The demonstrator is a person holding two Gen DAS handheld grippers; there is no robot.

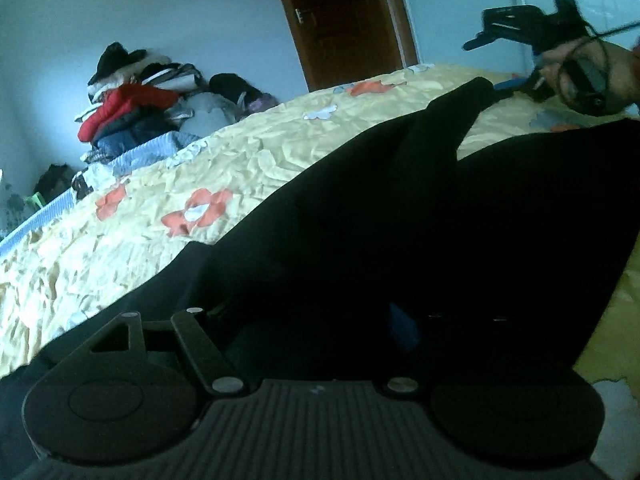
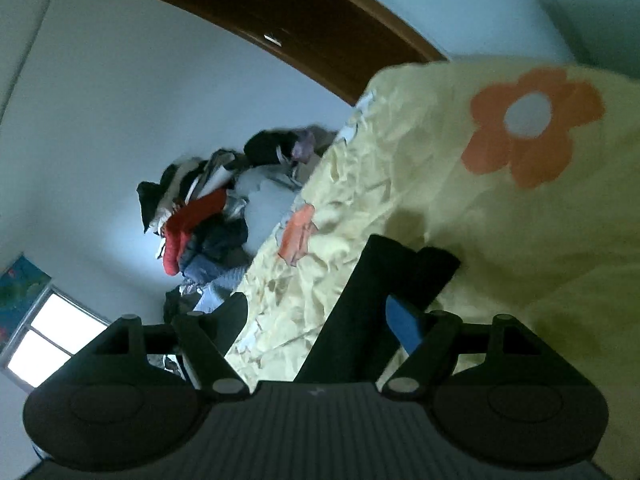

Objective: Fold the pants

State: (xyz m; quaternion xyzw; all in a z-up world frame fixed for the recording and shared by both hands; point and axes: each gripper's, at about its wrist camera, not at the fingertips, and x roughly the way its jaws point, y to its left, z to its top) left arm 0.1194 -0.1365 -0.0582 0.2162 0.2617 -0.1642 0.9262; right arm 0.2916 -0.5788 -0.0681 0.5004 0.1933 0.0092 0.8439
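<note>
Black pants [image 1: 400,220] lie spread on a yellow flowered bedspread [image 1: 160,184], one leg running to the far right. My left gripper [image 1: 316,320] sits low over the near part of the pants, jaws wide apart. Its blue pad [image 1: 404,328] shows, while the other finger is lost against the dark cloth. My right gripper [image 1: 476,30], held by a hand [image 1: 600,76], hovers above the far leg end, open. In the right wrist view the leg ends [image 2: 360,300] show between the right gripper's [image 2: 320,316] spread fingers, with no pad pressing on them.
A pile of mixed clothes [image 1: 132,108] sits at the far side of the bed, against the pale wall. A brown door [image 1: 344,20] stands behind the bed. The right wrist view is strongly rolled and shows a window [image 2: 52,340] at lower left. Bare bedspread [image 2: 520,240] stretches beyond the leg ends.
</note>
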